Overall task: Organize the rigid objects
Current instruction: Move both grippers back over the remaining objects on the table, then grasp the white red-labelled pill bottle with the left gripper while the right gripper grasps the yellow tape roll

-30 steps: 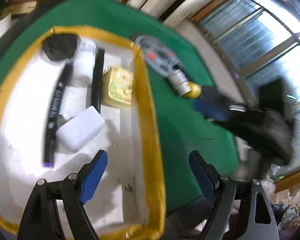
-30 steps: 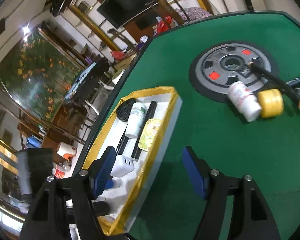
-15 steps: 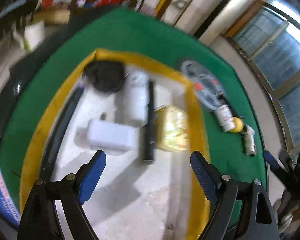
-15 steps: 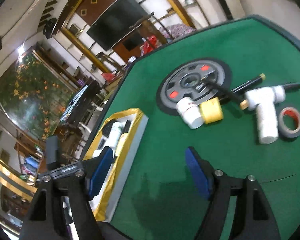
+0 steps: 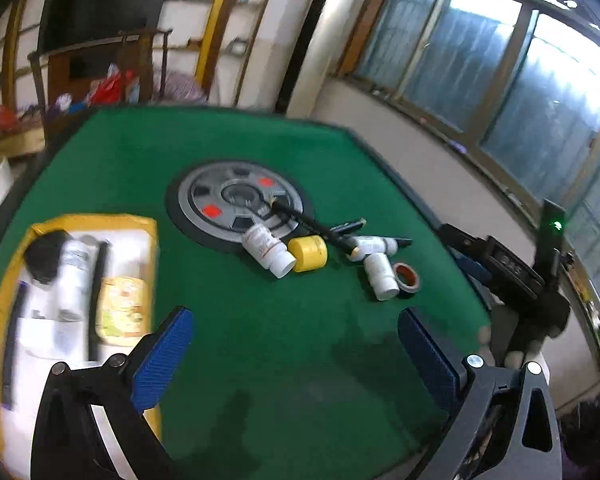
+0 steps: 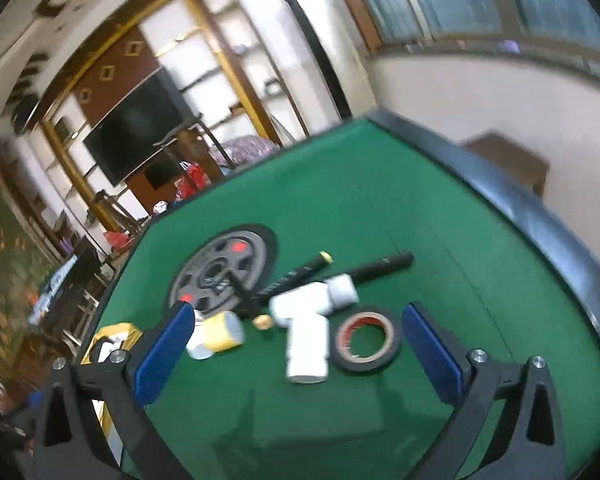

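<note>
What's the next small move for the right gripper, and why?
Probably ease the right gripper forward and down over the white bottle. Its jaws have just been opening and stand wide with nothing between them, the bottle lies loose on the green table straight ahead, and the tray holds other items.

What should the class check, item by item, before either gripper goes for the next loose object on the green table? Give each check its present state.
1. Right gripper open and empty: ok.
2. Left gripper open and empty: ok.
3. White pipe elbow and black tape roll lie between the right fingers' line of sight, unobstructed: ok.
4. Yellow-rimmed tray has free room: cannot tell, blurred.
5. Pill bottle apart from yellow cylinder: not ok, they touch.
6. Black pens clear of the pipe elbow: not ok.
</note>
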Demonstrator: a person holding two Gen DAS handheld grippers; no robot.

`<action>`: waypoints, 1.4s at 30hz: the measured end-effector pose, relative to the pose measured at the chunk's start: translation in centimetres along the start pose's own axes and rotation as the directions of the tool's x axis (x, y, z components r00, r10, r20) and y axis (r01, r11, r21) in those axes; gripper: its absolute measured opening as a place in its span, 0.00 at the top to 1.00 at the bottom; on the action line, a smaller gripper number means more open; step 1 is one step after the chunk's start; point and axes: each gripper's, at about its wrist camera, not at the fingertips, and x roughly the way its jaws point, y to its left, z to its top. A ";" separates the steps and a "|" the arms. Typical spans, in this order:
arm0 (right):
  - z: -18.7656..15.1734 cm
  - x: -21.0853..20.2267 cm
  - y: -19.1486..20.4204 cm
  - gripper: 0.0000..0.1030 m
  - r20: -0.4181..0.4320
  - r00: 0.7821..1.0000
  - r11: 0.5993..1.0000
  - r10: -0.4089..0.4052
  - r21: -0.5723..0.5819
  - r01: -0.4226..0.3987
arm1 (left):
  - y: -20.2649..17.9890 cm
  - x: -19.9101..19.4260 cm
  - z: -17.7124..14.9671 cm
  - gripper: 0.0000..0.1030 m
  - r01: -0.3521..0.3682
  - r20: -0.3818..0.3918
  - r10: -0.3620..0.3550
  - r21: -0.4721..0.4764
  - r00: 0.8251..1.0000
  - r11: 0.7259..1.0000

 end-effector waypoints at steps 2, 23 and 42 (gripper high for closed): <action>0.1 1.3 -1.8 0.00 0.003 0.999 0.999 -0.036 0.008 0.036 | 0.3 2.8 1.0 0.01 -0.035 -0.056 0.032 -0.059 0.998 0.998; -1.1 3.0 -5.2 0.00 -0.070 0.995 0.993 0.069 0.098 -0.062 | 2.4 16.9 4.2 0.16 -0.250 -0.186 0.213 -0.201 0.959 0.947; -1.5 4.1 -4.4 0.00 -0.102 0.995 0.998 0.012 0.065 -0.006 | 0.0 17.4 2.6 0.55 -0.275 -0.163 0.260 -0.074 0.952 0.959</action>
